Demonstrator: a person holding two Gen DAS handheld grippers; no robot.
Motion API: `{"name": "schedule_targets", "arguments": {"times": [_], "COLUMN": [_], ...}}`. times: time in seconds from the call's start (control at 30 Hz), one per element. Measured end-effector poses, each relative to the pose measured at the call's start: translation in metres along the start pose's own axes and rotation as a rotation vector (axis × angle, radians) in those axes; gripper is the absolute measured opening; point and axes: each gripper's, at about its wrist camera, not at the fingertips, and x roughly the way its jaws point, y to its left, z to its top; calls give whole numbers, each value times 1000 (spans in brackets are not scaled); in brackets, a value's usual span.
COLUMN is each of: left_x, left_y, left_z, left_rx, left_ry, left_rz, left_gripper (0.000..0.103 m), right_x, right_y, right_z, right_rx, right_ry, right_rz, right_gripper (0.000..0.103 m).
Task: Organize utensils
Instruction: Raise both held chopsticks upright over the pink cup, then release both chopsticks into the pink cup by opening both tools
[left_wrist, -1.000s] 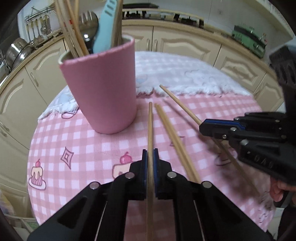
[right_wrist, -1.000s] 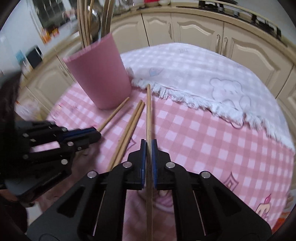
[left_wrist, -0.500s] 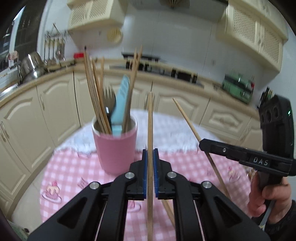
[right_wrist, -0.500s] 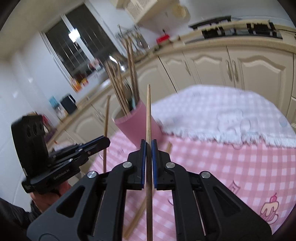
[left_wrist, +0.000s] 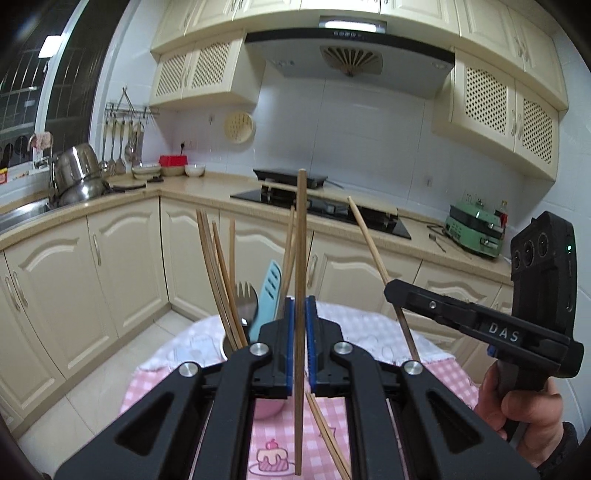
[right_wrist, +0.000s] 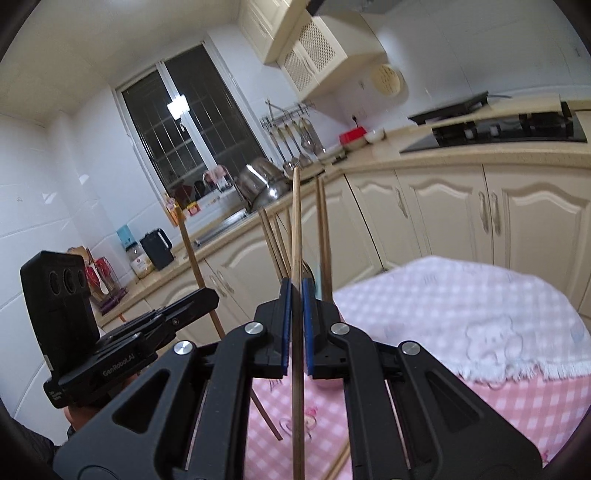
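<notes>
Chopsticks, thin light-wood: one (left_wrist: 301, 258) clamped in the left gripper (left_wrist: 300, 343) at frame centre, one (right_wrist: 296, 258) in the right gripper (right_wrist: 294, 325). Both have risen off the pink checked tablecloth (left_wrist: 325, 435) since a second ago. Two chopsticks (left_wrist: 325, 435) remain lying there. One pink cup (left_wrist: 267, 408), lower centre, holds more utensils.

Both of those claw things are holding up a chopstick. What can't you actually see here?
- Pink cup: left wrist view, mostly behind the left gripper; right wrist view, behind the right gripper.
- Loose chopsticks on the tablecloth: count unclear, cut off by gripper bodies.
- Fork: handle hidden inside the cup.
</notes>
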Motion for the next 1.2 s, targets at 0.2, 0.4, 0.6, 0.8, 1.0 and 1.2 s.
{"name": "schedule_targets", "arguments": {"times": [0.2, 0.4, 0.6, 0.8, 1.0, 1.2], "left_x": [-10, -16, -8, 11, 32, 46], "left_y": [9, 19, 30, 43, 57, 56], "left_z": [25, 60, 85, 91, 86, 77], "left_rx": [-2, -3, -5, -13, -38, -36], "left_ry": [-63, -130, -160, -157, -134, -113], "left_rz": [10, 15, 12, 13, 12, 11], "left_gripper": [5, 5, 5, 5, 5, 5], "right_x": [8, 32, 57, 87, 99, 106], "right_y": [11, 26, 32, 29, 21, 18], "right_z": [21, 48, 59, 57, 45, 43], "right_rx": [-32, -89, -107, -111, -113, -119], "right_ry": [-101, -177, -225, -220, -193, -183], "right_rz": [-26, -28, -11, -17, -35, -51], "right_gripper": [6, 6, 7, 7, 7, 7]}}
